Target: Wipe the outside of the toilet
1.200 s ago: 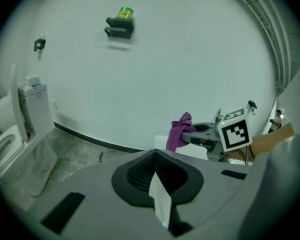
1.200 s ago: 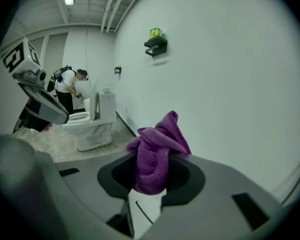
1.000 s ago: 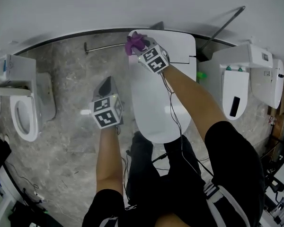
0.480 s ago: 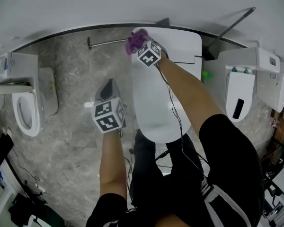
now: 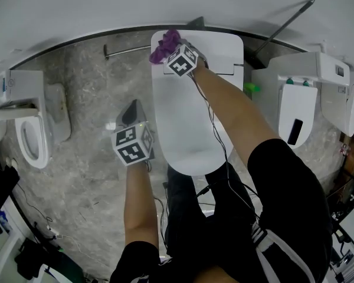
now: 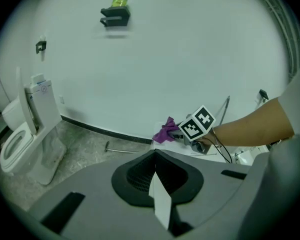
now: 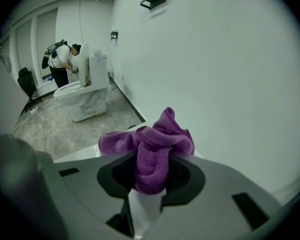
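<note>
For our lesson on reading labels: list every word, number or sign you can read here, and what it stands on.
None can be read.
Sticker on the left-hand tank: too small.
Label on the right-hand toilet: too small.
Marker cubes: square patterns only, no letters.

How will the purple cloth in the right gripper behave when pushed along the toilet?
Likely floppy: the purple cloth bunches in soft folds in the right gripper, so it should drape rather than hold shape. Probably light, and its fuzzy weave may drag slightly on the smooth toilet lid.
</note>
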Demonstrator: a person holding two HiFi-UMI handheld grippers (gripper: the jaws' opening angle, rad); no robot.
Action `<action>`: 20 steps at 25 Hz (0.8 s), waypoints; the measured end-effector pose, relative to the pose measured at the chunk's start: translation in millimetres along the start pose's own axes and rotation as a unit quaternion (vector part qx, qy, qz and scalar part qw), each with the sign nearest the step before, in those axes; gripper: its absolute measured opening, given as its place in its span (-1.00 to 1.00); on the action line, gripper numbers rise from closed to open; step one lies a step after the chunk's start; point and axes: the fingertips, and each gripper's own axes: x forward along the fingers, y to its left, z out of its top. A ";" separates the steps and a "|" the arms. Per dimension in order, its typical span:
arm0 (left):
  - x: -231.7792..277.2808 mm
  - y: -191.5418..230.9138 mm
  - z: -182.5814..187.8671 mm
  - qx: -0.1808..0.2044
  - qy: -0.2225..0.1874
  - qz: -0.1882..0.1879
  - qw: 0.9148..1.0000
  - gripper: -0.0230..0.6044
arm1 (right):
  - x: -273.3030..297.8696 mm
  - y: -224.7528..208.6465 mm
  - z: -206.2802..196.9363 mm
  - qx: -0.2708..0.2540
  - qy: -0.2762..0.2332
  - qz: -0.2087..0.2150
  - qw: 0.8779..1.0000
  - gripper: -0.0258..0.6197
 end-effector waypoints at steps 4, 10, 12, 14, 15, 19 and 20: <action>8.9 -28.7 -1.7 0.002 -0.001 -0.003 1.000 -0.93 | -12.3 -20.9 -21.2 -0.017 0.014 -0.015 1.000 -0.56; 23.5 -80.9 -5.9 0.015 0.009 -0.015 1.000 -0.93 | -38.4 -64.3 -69.8 -0.037 0.046 -0.033 0.998 -0.56; 29.5 -98.9 -5.6 0.023 0.011 -0.020 0.999 -0.93 | -47.9 -80.5 -88.0 -0.032 0.051 -0.040 0.997 -0.56; 36.4 -118.8 -6.0 0.030 0.013 -0.024 0.999 -0.93 | -58.0 -94.6 -104.9 -0.025 0.050 -0.042 0.998 -0.56; 40.0 -129.5 -6.4 0.032 0.014 -0.027 0.999 -0.93 | -63.2 -101.5 -112.6 -0.020 0.049 -0.043 0.998 -0.56; 51.2 -168.1 -7.7 0.028 0.018 -0.040 0.999 -0.93 | -83.0 -125.3 -143.2 -0.009 0.054 -0.048 0.997 -0.56; 53.7 -175.5 -7.6 0.028 0.018 -0.043 0.999 -0.93 | -87.5 -129.9 -150.0 -0.011 0.056 -0.049 0.997 -0.56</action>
